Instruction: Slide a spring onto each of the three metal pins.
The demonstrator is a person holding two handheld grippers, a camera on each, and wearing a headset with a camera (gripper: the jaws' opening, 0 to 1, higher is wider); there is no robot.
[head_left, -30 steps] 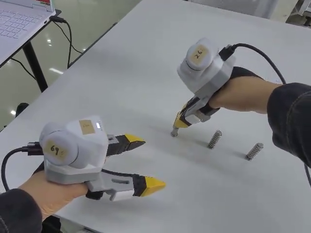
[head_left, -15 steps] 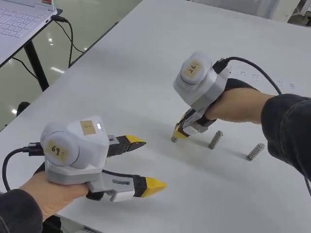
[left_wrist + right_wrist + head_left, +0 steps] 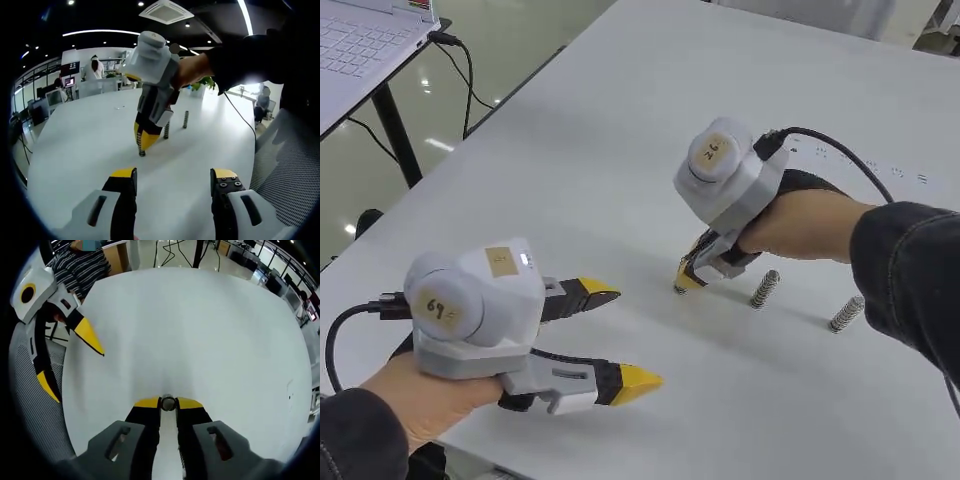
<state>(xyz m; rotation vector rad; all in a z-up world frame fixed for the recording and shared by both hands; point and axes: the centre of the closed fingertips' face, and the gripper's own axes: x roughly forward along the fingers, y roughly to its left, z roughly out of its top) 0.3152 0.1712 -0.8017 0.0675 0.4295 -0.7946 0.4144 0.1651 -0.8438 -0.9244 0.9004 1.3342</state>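
Observation:
Two springs stand upright on the white table (image 3: 620, 150), one in the middle (image 3: 763, 288) and one further right (image 3: 844, 313); the left gripper view shows them as well (image 3: 166, 130) (image 3: 185, 119). Left of them, my right gripper (image 3: 684, 283) points steeply down at the table, shut on a third spring (image 3: 141, 150). This one appears from above as a small metal ring (image 3: 168, 403) between the yellow tips of the right gripper (image 3: 168, 402). My left gripper (image 3: 625, 335) hovers near the front edge, open and holding nothing (image 3: 173, 174).
A laptop (image 3: 360, 45) sits on a side stand at the far left, with a cable (image 3: 460, 70) hanging off it. The table's left edge (image 3: 470, 140) runs diagonally. A cable (image 3: 840, 150) trails from the right gripper across the table.
My right gripper has come down towards the table over the leftmost pin, its tips now low on the spring. The left gripper has hardly moved.

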